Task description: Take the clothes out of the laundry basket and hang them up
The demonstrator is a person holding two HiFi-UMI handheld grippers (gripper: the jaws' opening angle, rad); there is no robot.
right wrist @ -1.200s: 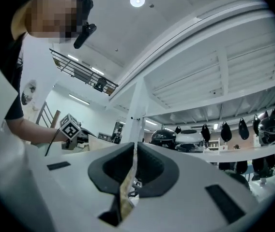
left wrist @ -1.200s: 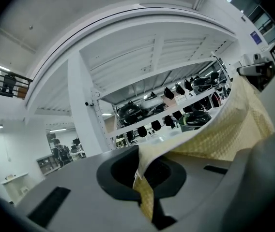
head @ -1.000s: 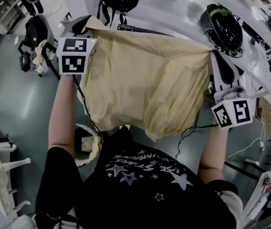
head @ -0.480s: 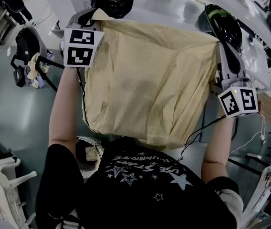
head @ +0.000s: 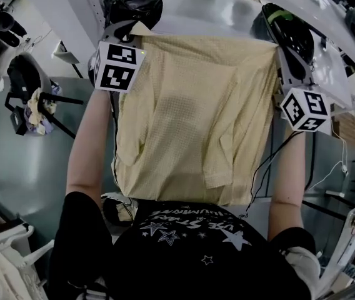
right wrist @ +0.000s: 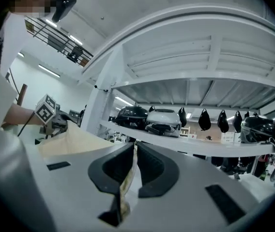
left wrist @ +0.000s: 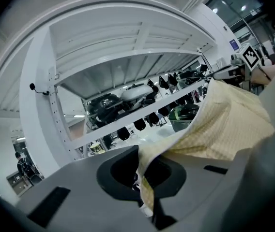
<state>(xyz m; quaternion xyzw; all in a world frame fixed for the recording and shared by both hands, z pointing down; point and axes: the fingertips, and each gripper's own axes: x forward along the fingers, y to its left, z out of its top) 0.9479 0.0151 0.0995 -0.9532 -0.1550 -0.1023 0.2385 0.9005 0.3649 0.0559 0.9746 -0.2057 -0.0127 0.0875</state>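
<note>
Nearest the cam, past the person's black star-print top (head: 190,227), what was prob the laundry basket (head: 110,199) showed only a bit of white rim low left. The torso hid the rest, so I couldn't tell what was in it. Above that the yellow shirt (head: 196,124) hung flat, clear of the basket, stretched btw both grippers by its top corners. L gripper (left wrist: 140,173) was fully closed w/ the cloth edge pinched in its jaws. R gripper (right wrist: 128,170) was clamped on a thin fold of the same cloth, only the fabric keeping its jaws apart. I judged the step as carrying the shirt over to hang it, i.e. pick-up done, hanging not yet. Beyond the grippers stood a white rack (head: 215,2); its shelf held helmets (head: 290,33), no clothes. I saw no hanger or rail in any view, so the next move called for finding a hanging spot first, w/ both grips tight and the top edge level so the shirt wouldn't slip.
</note>
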